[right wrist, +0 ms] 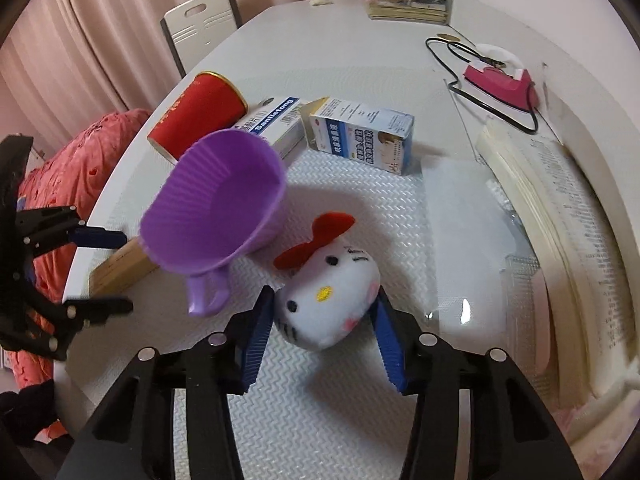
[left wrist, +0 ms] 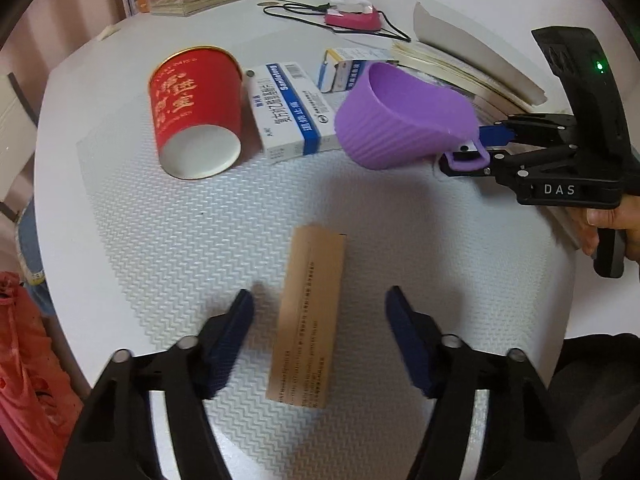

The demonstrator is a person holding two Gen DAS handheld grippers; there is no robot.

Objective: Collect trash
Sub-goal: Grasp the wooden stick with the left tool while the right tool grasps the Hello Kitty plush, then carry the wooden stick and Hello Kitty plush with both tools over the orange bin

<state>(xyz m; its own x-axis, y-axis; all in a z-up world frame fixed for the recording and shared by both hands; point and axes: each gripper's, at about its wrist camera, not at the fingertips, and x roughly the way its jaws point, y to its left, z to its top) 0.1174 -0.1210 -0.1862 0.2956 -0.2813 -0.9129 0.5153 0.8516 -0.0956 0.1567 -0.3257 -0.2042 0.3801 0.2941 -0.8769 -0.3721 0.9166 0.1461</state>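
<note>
Straddling a tan box with the left gripper, pressing on a plush cat with the right.

In the left wrist view the left gripper (left wrist: 319, 312) has its blue fingers (left wrist: 232, 336) spread wide, one on each side of a long tan cardboard box (left wrist: 310, 320) lying flat on the white textured mat (left wrist: 160, 240), touching neither side. Beyond it lie a red paper cup (left wrist: 196, 108) on its side and a blue-and-white medicine box (left wrist: 292, 108), with a purple ribbed cup (left wrist: 400, 120) tipped over beside the right gripper (left wrist: 476, 148). In the right wrist view the right gripper (right wrist: 324, 332) has its fingers (right wrist: 256, 340) pressed against both sides of a white plush cat (right wrist: 328, 300) with a red bow, resting on the mat (right wrist: 320, 420). The purple ribbed cup (right wrist: 216, 216) lies tilted just left of it, the tan box (right wrist: 120, 268) behind, a second medicine box (right wrist: 360, 136) farther back.
</note>
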